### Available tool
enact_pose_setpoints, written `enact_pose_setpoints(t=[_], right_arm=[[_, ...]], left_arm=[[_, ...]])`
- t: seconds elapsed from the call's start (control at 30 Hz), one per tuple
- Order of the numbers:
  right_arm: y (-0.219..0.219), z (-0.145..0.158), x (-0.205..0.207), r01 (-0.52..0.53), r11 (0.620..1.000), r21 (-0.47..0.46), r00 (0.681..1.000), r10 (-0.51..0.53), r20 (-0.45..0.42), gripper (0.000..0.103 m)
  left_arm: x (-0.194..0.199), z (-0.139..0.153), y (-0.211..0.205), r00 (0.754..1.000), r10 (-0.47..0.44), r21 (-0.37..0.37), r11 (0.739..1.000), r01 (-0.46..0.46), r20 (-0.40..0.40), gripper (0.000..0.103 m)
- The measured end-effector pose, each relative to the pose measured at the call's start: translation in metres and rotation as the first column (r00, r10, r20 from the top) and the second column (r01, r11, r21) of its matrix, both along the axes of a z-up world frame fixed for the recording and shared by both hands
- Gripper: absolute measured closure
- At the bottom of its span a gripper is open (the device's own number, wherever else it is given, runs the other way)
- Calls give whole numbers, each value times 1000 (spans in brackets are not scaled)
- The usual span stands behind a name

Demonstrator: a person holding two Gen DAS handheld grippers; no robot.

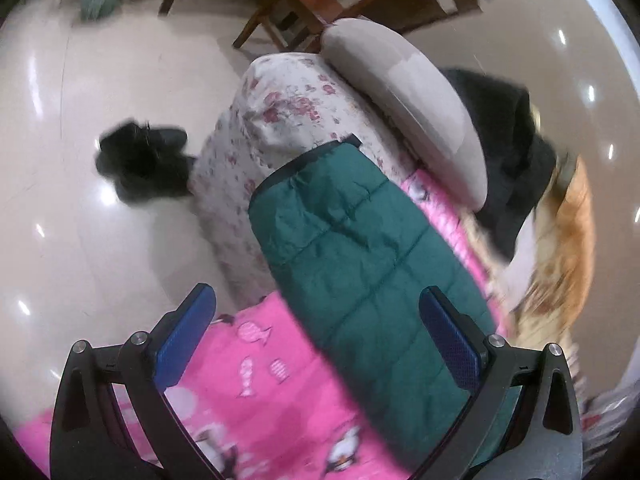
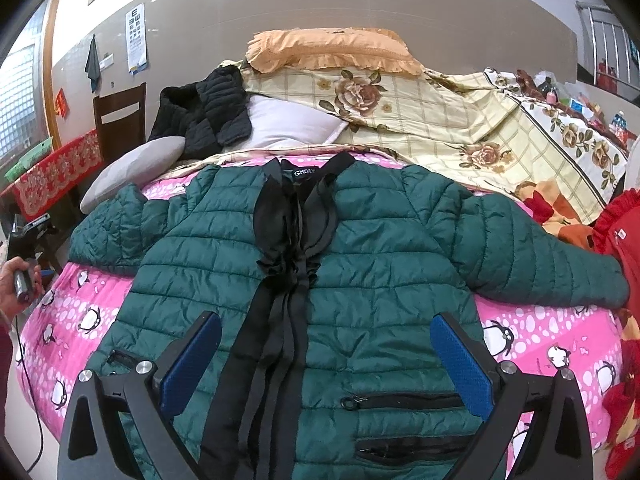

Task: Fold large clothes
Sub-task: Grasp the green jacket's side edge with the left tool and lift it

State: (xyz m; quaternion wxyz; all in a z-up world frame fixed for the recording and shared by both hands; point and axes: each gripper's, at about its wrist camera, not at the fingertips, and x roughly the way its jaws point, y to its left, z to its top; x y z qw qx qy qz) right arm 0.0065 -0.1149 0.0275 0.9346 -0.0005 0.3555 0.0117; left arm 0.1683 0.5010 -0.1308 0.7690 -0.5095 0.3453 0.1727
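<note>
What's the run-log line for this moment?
stage: pre-fold | green jacket: spread flat on pink blanket | left gripper: open | right gripper: open | holding: nothing

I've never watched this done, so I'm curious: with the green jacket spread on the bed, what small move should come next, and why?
Probably lower the left gripper onto the green jacket's sleeve and close on it. Both grippers are open and hold nothing, the jacket lies flat with arms spread on the pink blanket, and folding a sleeve inward looks like the natural start.
</note>
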Motion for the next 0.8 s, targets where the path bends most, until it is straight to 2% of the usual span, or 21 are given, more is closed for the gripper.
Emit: enact_pose_setpoints(t=[0.07, 0.17, 0.27, 0.37, 0.43, 0.5, 0.53, 0.6, 0.63, 0.7, 0.8], right_arm=[[4, -2, 2, -9, 1000, -3, 1000, 9, -10, 0], [7, -5, 7, -22, 1000, 4, 999, 22, -32, 0], [8, -6, 9, -21, 1000, 12, 999, 21, -35, 0], [10, -3, 10, -18, 1000, 12, 999, 18, -29, 0], [11, -2, 11, -16, 1000, 4, 1000, 17, -25, 0], [11, -2, 11, -15, 1000, -1, 1000, 15, -27, 0], [11, -2, 11, -15, 1000, -3, 999, 14, -31, 0], [11, -4, 11, -13, 1000, -6, 999, 13, -36, 0], [11, -5, 11, -12, 1000, -8, 999, 12, -41, 0], [11, -6, 11, -14, 1000, -5, 999, 13, -44, 0], [12, -6, 11, -22, 1000, 9, 999, 23, -44, 0]], left_arm=[[4, -7, 5, 1000, 15, -30, 999, -14, 13, 1], [12, -13, 12, 1000, 9, -8, 1000, -9, -7, 1], [19, -23, 15, 1000, -9, -60, 998, 9, -3, 1], [29, -29, 13, 1000, -24, -63, 998, 24, -10, 1], [36, -32, 11, 999, -34, -73, 997, 34, -5, 11], [41, -31, 9, 999, -53, -71, 996, 54, 14, 30], [43, -30, 8, 998, -59, -63, 996, 60, 15, 33], [48, -21, 4, 996, -92, -3, 996, 92, 0, 56], [48, -12, 1, 995, -98, 56, 993, 99, -19, 62], [46, 3, -1, 994, -111, 128, 985, 113, -22, 81], [38, 27, -1, 992, -127, 181, 976, 123, 11, 88]])
